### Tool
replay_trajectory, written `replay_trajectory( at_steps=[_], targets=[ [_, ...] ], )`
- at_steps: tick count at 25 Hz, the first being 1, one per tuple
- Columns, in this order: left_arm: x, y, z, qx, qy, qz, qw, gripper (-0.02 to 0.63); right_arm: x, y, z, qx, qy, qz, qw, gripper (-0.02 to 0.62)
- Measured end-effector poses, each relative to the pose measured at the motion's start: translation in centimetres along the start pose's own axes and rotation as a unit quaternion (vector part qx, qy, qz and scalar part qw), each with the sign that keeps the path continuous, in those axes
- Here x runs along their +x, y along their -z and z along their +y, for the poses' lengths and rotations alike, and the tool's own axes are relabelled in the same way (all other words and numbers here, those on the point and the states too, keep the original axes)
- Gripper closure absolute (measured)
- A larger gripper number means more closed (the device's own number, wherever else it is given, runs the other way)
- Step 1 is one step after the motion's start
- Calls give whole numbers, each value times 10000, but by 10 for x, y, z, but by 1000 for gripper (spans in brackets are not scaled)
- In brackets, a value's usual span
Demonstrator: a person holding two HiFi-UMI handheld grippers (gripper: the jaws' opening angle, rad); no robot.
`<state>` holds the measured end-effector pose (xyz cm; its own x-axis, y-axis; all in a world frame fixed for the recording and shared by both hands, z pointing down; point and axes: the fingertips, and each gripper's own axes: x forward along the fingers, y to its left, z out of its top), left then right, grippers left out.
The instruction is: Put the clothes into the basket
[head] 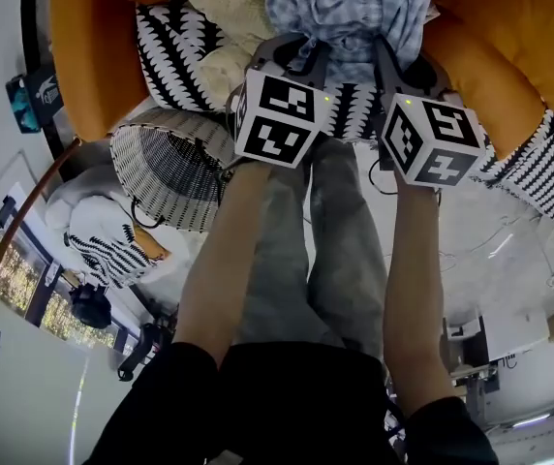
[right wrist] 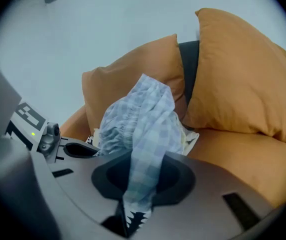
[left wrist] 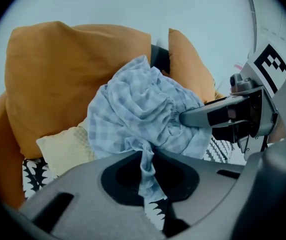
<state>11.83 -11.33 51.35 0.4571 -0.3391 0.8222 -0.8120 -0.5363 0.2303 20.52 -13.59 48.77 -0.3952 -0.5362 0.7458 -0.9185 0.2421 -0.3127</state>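
Note:
A light blue checked garment lies bunched on the orange sofa, against its back cushions. Both grippers reach into it from the front. My left gripper is shut on a twisted fold of the cloth, which runs down between its jaws. My right gripper is shut on another fold that hangs through its jaws. In the left gripper view the right gripper presses into the garment's right side. A woven black-and-white basket stands on the floor to the left, its mouth tipped toward me.
Black-and-white patterned cushions and a cream cushion lie beside the garment; another patterned cushion sits at the right. A person's legs stand between my arms. A patterned bundle lies on the floor below the basket.

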Motion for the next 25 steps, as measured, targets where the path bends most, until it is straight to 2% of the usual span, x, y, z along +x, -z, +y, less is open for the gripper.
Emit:
replay_trajectory(
  at_steps=[12,18,25],
  targets=[
    [-55,-23,-52,-364,301,-959,9943,566,-88,-32,8,-104,-137,-913,9957,510],
    [-89,-6,-38,-978,-100,-1328,9862,566,-94,-41,55,-549,-720,-954,9913,511],
    [-158,39,8,-1672,-846,-1736,9668,568,-88,-41,153,-1089,-1741,-891,9746,512]
  ],
)
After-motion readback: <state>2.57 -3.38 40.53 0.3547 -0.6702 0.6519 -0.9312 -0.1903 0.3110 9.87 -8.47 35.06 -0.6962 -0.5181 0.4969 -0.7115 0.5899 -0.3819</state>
